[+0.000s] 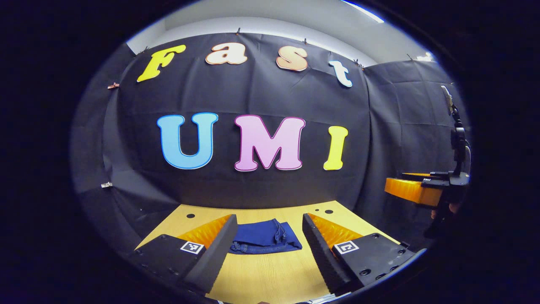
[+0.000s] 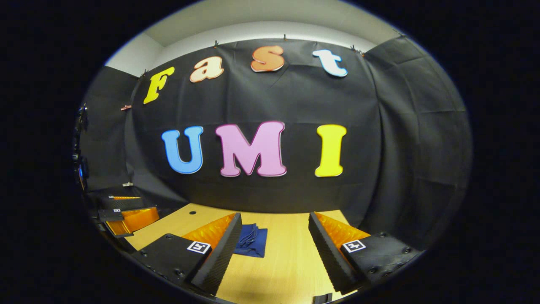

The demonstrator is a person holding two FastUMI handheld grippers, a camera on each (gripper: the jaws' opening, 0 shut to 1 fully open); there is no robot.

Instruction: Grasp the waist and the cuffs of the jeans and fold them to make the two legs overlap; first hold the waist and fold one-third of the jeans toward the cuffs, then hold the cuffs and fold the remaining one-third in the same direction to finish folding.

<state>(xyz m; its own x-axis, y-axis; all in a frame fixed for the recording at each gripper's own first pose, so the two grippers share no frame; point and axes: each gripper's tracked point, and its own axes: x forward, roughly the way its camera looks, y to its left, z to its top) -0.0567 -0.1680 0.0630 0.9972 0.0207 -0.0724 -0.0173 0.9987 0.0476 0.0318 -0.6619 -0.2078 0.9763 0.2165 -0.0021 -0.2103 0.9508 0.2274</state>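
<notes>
Jeans [image 1: 265, 237] folded, compact denim rectangle on wood-grain table [image 1: 270, 274]; left tool [image 1: 266, 242], right tool [image 2: 274, 249] both spread wide, empty.

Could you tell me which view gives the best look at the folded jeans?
The left gripper view: the jeans lie centred between its open fingers. In the right gripper view a finger hides part of them.
</notes>
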